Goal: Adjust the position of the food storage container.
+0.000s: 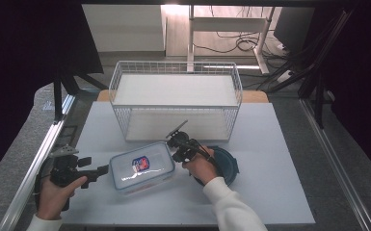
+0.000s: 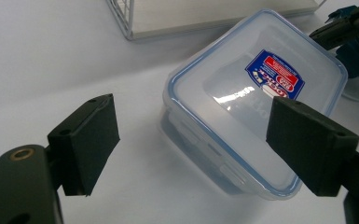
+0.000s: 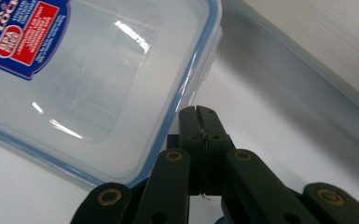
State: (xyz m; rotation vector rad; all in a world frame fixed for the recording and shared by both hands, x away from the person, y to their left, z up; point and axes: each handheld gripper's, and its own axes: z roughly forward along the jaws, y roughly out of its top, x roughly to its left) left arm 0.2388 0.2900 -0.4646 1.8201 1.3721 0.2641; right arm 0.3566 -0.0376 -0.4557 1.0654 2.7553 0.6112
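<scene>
A clear plastic box point(image 1: 142, 167) with a blue-rimmed lid and a red and blue label lies on the white table point(image 1: 270, 192), in front of the basket. My left gripper point(image 1: 95, 166) stands open just left of it, held low by a hand. In the left gripper view the box point(image 2: 256, 107) lies beyond the wide-apart pads point(image 2: 91, 140), untouched. My right gripper point(image 1: 172, 143) is shut with nothing in it, its tips at the box's right rim. In the right gripper view the closed jaws point(image 3: 198, 112) rest against the lid's blue edge point(image 3: 186, 88).
A white wire basket point(image 1: 176, 67) with a solid white floor stands at the back middle. A dark teal round lid or dish point(image 1: 227, 163) lies under my right hand. Table edge and metal rails run along both sides.
</scene>
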